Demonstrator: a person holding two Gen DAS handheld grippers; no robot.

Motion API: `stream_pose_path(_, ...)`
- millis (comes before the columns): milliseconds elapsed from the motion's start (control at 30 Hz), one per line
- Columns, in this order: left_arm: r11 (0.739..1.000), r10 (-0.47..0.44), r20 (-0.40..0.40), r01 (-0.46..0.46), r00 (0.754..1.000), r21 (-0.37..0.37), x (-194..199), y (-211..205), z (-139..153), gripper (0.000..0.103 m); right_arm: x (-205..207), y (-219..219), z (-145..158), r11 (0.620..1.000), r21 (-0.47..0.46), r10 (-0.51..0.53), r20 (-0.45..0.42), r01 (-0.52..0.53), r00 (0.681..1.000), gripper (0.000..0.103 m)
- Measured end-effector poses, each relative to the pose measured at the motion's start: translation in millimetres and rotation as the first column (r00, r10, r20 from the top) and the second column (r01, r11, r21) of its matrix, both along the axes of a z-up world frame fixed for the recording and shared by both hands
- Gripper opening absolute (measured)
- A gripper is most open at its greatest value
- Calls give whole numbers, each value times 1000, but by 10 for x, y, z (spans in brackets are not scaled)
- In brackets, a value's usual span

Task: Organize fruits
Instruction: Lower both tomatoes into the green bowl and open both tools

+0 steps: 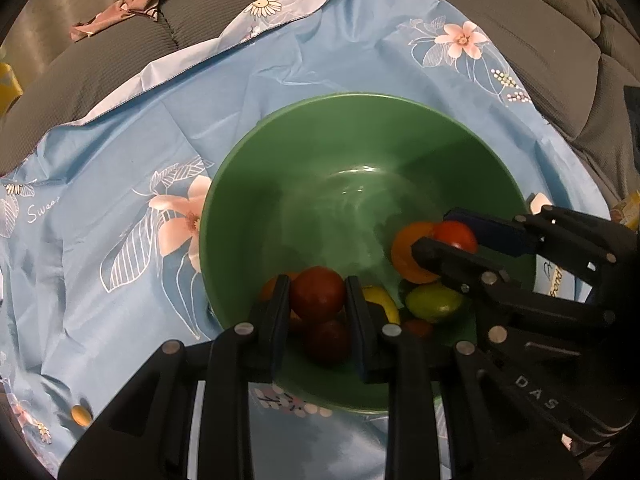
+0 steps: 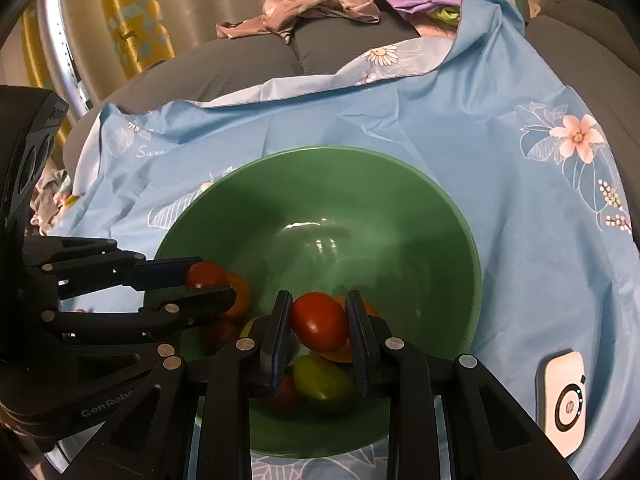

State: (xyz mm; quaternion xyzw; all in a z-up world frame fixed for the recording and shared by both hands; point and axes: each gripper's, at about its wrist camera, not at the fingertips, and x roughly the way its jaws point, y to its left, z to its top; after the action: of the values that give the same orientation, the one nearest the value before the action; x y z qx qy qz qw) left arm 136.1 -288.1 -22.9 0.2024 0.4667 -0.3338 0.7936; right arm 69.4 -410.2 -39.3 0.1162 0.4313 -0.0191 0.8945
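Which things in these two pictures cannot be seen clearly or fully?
- Left wrist view: fruits at the green bowl bottom, partly hidden by the left gripper and its red tomato.
- Right wrist view: the orange fruit is mostly hidden behind the right gripper and its tomato.
- Left wrist view: a yellow packet, cut by the right edge.
- Right wrist view: the clothes pile is too small and distorted to identify.

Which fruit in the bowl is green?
The oval green fruit low in the green bowl, just below the red tomato that the right gripper pinches. The others are red, orange or yellow.
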Motion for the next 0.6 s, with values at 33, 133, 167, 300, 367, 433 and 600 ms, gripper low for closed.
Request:
stream_pose_path(33,1000,0,2,0,1000,3,1,-2,-1,27,2,-2,-1,1000,-2,-1,-2,1,1000,29)
stream_pose_path(133,1000,-2,6,2,1000,10,5,-16,2,27,0,6,9,1000,-6,-3,-1,3,1000,29)
stream_pose_path(167,1000,-4,7,4,1000,15,6,-23,0,27,0,6,8,1000,-7,-4,-1,4,1000,29)
stream_pose_path(300,1000,-7,6,7,1000,29,9,-35,-24,27,8,8,0,1000,-6,-7,-5,7,1000,29)
stream_pose_path(367,999,-6,4,6,1000,32,17,-36,-28,27,12,4,-5,1000,-6,-9,-8,9,1000,29)
stream_pose_path(433,999,-7,2,7,1000,34,22,-42,-33,27,13,3,-8,1000,-6,-10,-10,10,1000,29)
stream_pose_path(600,999,-6,-2,6,1000,40,24,-58,-55,27,12,11,-16,1000,-6,-10,-10,10,1000,29)
